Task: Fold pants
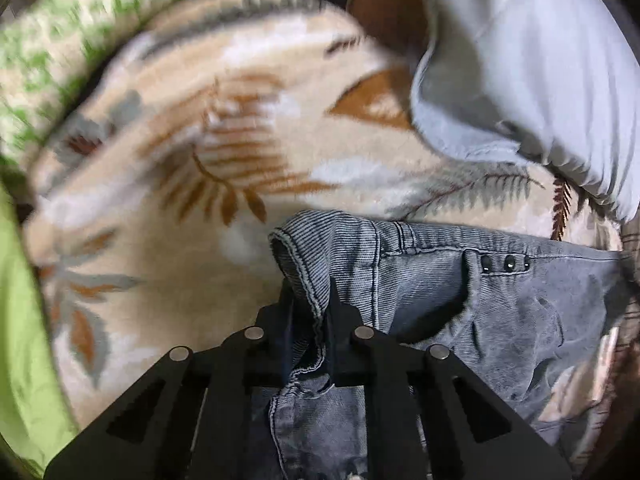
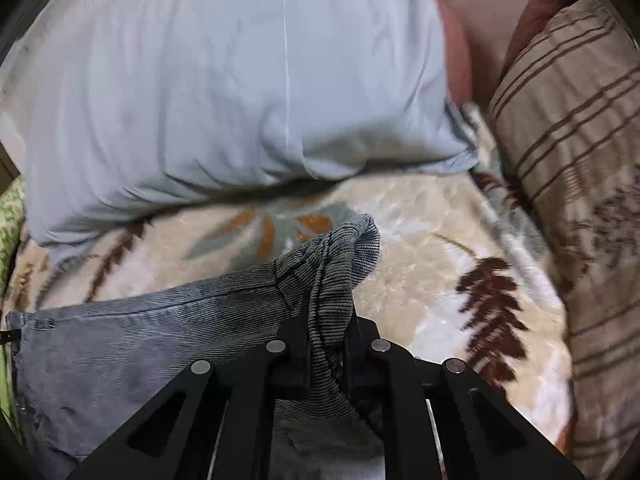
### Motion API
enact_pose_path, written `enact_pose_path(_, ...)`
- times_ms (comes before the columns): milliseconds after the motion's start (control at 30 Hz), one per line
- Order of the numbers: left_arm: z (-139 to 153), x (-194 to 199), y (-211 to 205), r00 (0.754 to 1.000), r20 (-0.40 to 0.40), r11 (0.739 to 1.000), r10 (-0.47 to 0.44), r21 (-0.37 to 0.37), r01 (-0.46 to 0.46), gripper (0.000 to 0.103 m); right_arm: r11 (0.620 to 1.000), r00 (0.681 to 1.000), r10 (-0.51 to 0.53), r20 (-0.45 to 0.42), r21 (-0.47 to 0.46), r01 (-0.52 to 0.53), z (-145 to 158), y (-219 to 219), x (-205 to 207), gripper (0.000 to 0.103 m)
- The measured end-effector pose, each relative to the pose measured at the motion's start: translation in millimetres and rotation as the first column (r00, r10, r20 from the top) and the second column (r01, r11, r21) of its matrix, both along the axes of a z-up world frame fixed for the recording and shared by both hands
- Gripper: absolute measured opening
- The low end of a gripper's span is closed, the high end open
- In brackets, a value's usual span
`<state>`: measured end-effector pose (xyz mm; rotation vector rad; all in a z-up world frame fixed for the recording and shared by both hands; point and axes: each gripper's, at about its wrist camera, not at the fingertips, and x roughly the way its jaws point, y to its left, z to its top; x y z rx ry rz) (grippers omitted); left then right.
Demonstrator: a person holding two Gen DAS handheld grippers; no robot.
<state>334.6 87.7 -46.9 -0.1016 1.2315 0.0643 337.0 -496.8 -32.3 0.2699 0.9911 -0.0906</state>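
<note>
Two black grippers pinch the opposite ends of a pair of grey corduroy pants [image 1: 460, 304] on a bed spread with a cream, leaf-patterned blanket [image 1: 168, 184]. At the left, the left gripper [image 1: 310, 300] has its jaws drawn in tight on a bunched corner of the waistband, the hemmed edge pushed up in a fold between the fingers; from there the cloth runs away to the right, past a belt loop and a short row of dark studs [image 1: 505, 263].

At the right, the right gripper [image 2: 328, 312] has its jaws likewise nipped close on the other corner, where the ribbed fabric humps up over the fingertips and the rest of the pants [image 2: 140, 340] stretches off to the left. So the held edge lies crosswise, strung between the two jaws, with the bulk of the garment hanging near and below both cameras, out of sight.

On the far side lies a pale blue pillow [image 2: 224, 88], close beyond the lifted edge but apart from it; a striped cushion [image 2: 568, 128] stands at the right. With each hand on its own corner, neither looks nearer than the other, and the coming fold probably depends on carrying both corners together, square to that crosswise line.
</note>
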Motion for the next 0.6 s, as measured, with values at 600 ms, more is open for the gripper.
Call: enact_pose_path(600, 99, -195, -10, 0.954, 0.301, 0.995, 0.000, 0.094, -0.029, 0.010, 1.000, 0.972, -0.019, 0.235, 0.019, 0.015, 96, 6, -222, 0.010)
